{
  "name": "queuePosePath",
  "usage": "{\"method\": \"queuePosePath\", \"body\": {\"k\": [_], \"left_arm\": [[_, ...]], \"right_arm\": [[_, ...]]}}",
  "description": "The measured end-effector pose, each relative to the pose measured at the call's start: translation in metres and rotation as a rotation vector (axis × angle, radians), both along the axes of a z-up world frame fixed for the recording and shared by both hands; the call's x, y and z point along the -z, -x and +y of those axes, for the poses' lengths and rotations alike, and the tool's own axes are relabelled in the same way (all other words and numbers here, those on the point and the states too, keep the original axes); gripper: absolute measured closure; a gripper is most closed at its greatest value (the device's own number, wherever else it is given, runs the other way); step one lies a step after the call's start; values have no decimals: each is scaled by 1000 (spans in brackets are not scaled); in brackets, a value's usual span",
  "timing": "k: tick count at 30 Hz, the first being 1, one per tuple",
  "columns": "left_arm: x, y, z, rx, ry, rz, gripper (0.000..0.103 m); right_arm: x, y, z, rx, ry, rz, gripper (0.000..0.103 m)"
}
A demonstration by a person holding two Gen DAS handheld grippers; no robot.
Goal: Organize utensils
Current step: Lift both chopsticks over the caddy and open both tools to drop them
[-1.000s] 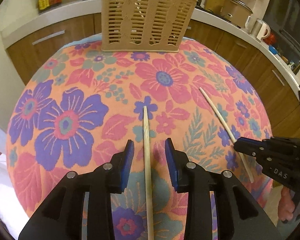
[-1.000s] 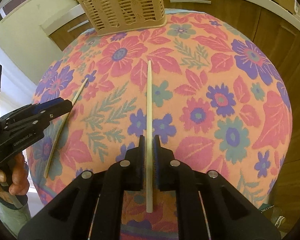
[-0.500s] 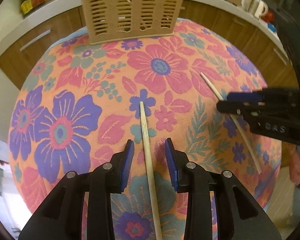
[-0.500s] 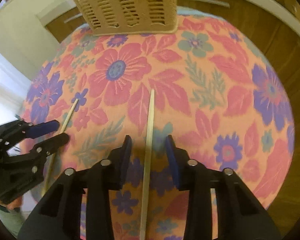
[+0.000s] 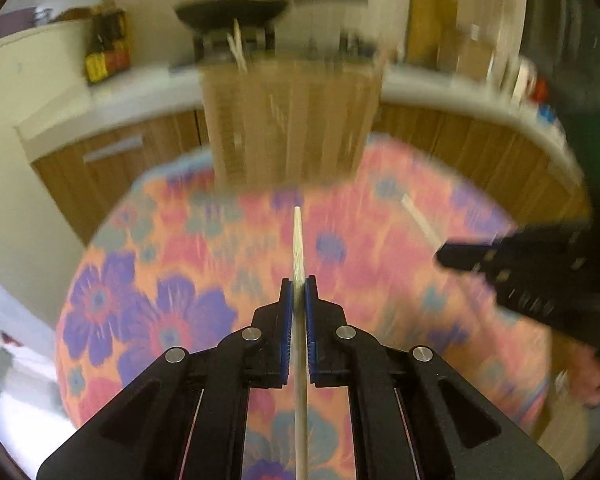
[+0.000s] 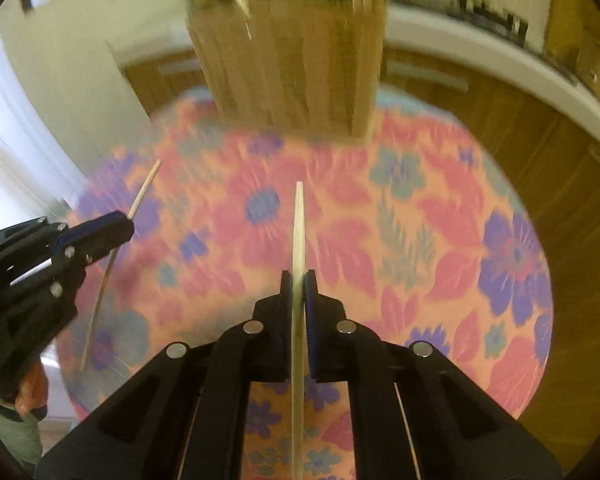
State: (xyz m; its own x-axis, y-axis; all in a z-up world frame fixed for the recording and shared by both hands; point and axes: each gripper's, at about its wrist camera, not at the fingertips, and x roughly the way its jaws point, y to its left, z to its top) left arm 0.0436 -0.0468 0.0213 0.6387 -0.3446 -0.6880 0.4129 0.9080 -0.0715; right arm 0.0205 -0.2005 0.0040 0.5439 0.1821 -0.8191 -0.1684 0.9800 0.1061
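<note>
Left tool (image 5: 299,284) clamped on one chopstick (image 5: 298,240); right tool (image 6: 299,278) clamped on another chopstick (image 6: 299,224), both short of the slatted basket (image 6: 288,48).

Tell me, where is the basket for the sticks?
The tan basket stands at the far edge of the flowery tablecloth, top middle in both wrist views, before the wooden cabinets.
</note>
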Motion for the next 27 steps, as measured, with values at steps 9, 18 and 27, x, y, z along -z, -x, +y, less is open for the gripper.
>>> {"method": "queuePosePath", "body": {"k": [9, 18, 27], "left_arm": [[-96, -15, 10, 2, 218, -323, 99], [-143, -65, -7, 47, 350, -445, 99], [-149, -122, -22, 16, 450, -535, 99]], "right_arm": [[-90, -19, -20, 58, -118, -314, 99], [-146, -70, -18, 79, -244, -520, 99], [-166, -111, 7, 299, -92, -808, 99]]}}
